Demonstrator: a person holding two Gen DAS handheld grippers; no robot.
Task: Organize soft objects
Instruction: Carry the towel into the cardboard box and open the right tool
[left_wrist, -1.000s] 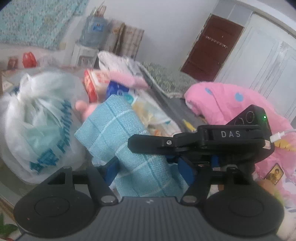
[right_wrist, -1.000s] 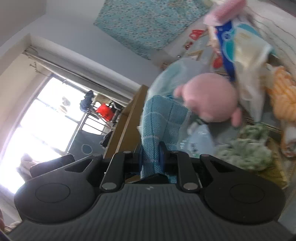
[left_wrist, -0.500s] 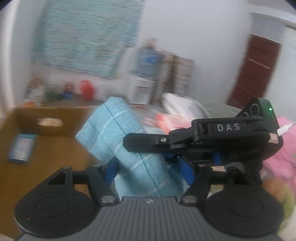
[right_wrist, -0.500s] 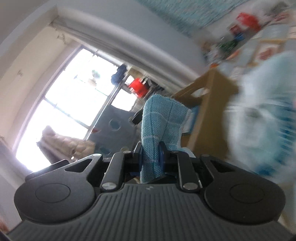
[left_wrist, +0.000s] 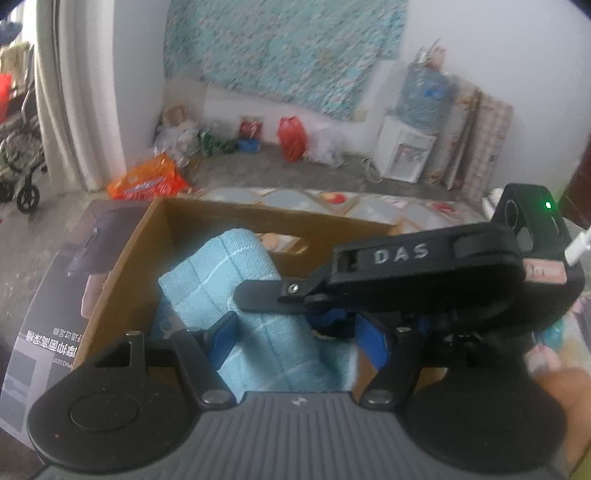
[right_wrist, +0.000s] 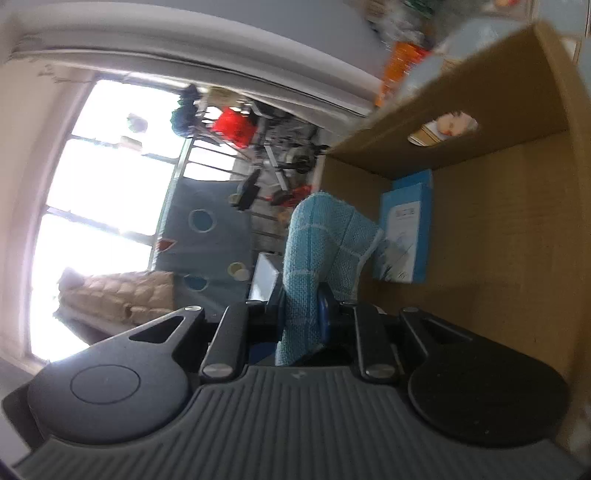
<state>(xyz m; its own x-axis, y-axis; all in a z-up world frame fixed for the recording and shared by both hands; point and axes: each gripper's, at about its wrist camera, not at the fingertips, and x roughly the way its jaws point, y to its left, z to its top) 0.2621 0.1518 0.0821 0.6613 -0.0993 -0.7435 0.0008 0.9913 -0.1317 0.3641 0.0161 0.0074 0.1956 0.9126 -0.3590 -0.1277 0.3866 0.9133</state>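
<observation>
pointing up over the cardboard box (left_wrist: 122, 280), towel (left_wrist: 236, 295) clamped lengthwise by both grippers.

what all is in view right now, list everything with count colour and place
towel: 1, light blue check, folded, held over the box by both grippers
cardboard box: 1, brown, open, below the towel
booklet: 1, blue, flat inside the box
snack pack: 1, orange, on the floor behind the box
bag: 1, red, by the far wall
wall cloth: 1, teal print, on the wall
left gripper: 1, black, closed on the towel
right gripper: 1, black, clamped on the towel's edge
</observation>
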